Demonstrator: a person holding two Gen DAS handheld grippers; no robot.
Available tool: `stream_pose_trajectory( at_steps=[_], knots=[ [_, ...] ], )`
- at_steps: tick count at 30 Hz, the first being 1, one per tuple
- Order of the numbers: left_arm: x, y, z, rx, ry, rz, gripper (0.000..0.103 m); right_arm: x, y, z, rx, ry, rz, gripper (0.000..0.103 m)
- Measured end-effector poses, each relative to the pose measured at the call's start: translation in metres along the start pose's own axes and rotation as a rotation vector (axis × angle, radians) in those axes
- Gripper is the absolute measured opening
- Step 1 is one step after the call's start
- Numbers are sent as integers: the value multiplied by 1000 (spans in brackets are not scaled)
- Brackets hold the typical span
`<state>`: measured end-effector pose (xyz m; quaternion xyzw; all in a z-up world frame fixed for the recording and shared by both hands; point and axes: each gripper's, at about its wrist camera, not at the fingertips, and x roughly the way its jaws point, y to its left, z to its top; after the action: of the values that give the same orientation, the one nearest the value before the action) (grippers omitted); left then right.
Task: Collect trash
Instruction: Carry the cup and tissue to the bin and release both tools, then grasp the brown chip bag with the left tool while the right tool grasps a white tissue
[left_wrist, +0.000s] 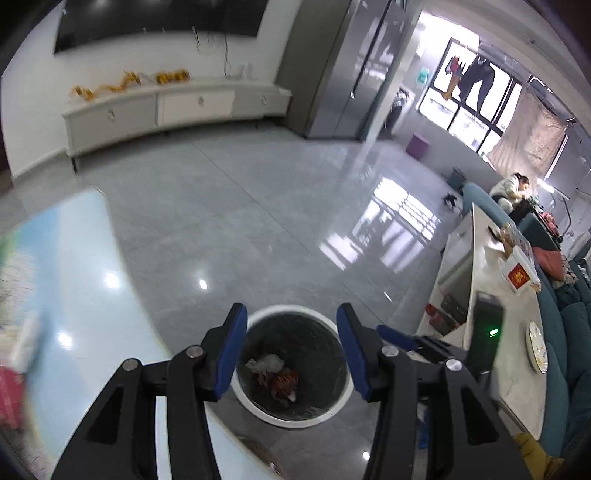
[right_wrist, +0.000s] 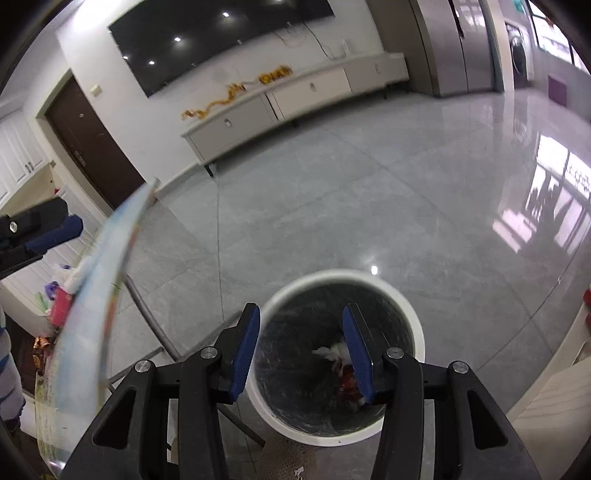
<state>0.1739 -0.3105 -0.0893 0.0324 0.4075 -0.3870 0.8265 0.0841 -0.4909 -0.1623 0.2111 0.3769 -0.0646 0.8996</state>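
A white-rimmed trash bin with a dark liner (left_wrist: 295, 314) stands on the grey floor and holds crumpled white tissue (left_wrist: 267, 363) and red-orange wrappers (left_wrist: 284, 380). My left gripper (left_wrist: 291, 325) is open and empty, directly above the bin. The right wrist view shows the same bin (right_wrist: 413, 325) with white tissue (right_wrist: 332, 350) and red scraps inside. My right gripper (right_wrist: 301, 326) is open and empty above the bin's opening. The right gripper's blue fingertip also shows in the left wrist view (left_wrist: 397, 336).
A glass table with a light-blue mat (left_wrist: 81, 266) lies to the left, with colourful items at its edge (right_wrist: 61, 302). A white counter (left_wrist: 509, 332) with a plate and boxes stands to the right. A low white cabinet (left_wrist: 166, 110) lines the far wall.
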Motion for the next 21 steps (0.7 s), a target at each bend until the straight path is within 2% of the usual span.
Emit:
stream_pose_trajectory(
  at_steps=[5, 10, 15, 21],
  knots=[
    [-73, 3, -5, 19, -159, 89, 48, -63, 37, 19, -48, -144, 23, 50],
    [-141, 24, -14, 17, -223, 135, 48, -127, 91, 27, -121, -257, 46, 53],
    [-211, 68, -31, -23, -294, 220, 48, -172, 150, 29, -199, -323, 76, 53],
    [-281, 135, -60, -89, -346, 320, 48, -204, 208, 34, -241, -362, 139, 53]
  ],
)
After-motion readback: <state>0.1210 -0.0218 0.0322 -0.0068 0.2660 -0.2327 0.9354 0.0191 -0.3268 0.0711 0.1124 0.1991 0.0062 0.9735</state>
